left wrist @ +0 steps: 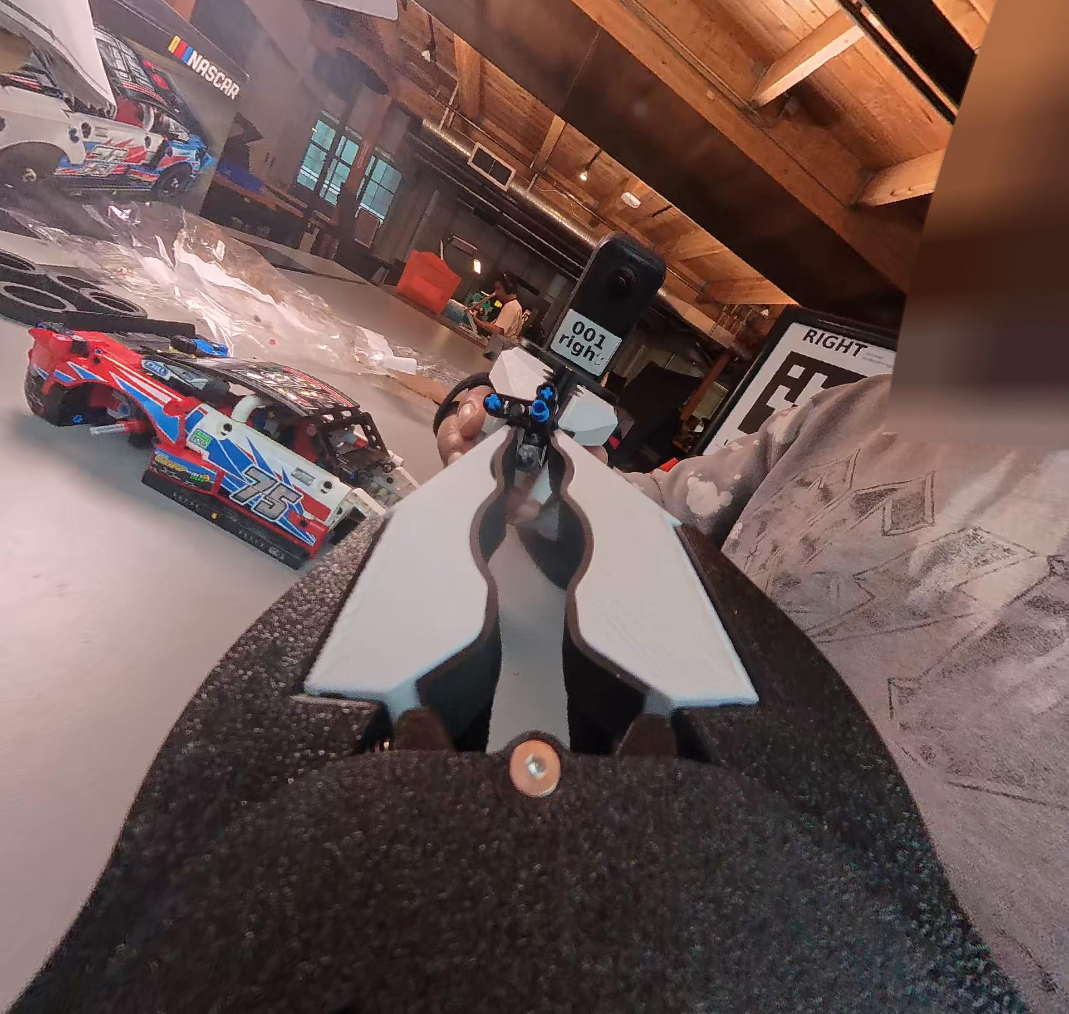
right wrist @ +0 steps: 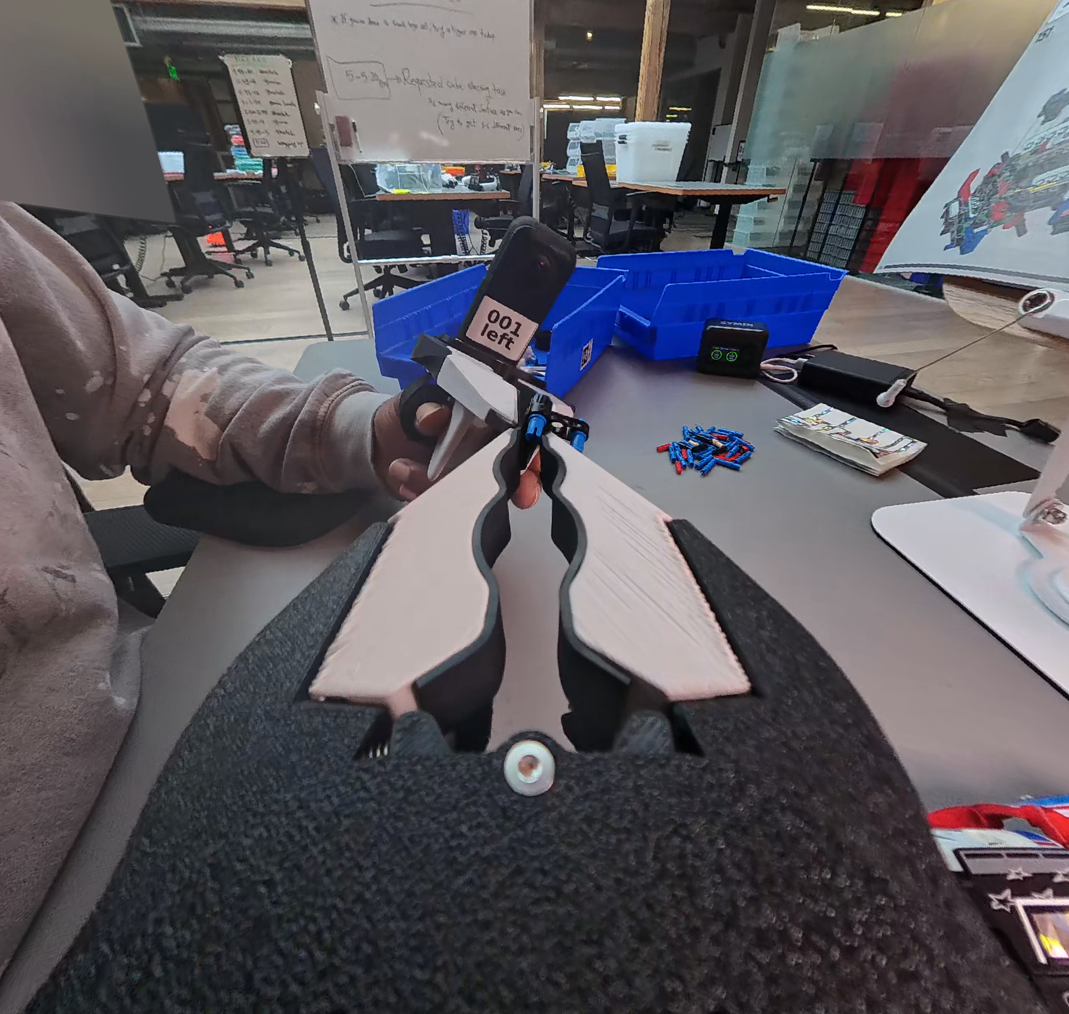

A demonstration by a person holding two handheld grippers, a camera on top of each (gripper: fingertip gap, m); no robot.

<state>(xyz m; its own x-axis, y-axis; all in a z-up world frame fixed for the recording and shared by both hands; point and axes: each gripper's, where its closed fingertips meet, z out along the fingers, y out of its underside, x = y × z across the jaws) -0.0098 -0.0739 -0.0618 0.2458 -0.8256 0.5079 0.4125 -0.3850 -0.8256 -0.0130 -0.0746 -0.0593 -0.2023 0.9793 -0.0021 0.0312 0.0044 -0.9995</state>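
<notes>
A small black brick part with blue pins (left wrist: 523, 408) hangs in the air between my two grippers, which face each other tip to tip. My left gripper (left wrist: 527, 445) is shut on its lower end. My right gripper (right wrist: 535, 445) is shut on the same part (right wrist: 552, 422) from the other side. In the left wrist view the right gripper (left wrist: 549, 402) shows behind the part, with a hand on it. In the right wrist view the left gripper (right wrist: 491, 408) shows behind it, held by a hand in a grey sleeve. A red, white and blue toy race car (left wrist: 191, 448) lies on the grey table to the left.
Clear plastic bags (left wrist: 231, 286) and a box with a car picture (left wrist: 104, 119) lie beyond the car. A pile of blue and red pins (right wrist: 706, 448), folded paper (right wrist: 850, 437), blue bins (right wrist: 723, 304), a small black device (right wrist: 732, 347) and an open instruction booklet (right wrist: 1012, 177) are on the table's right side. The tips of both grippers are at nearly the same place.
</notes>
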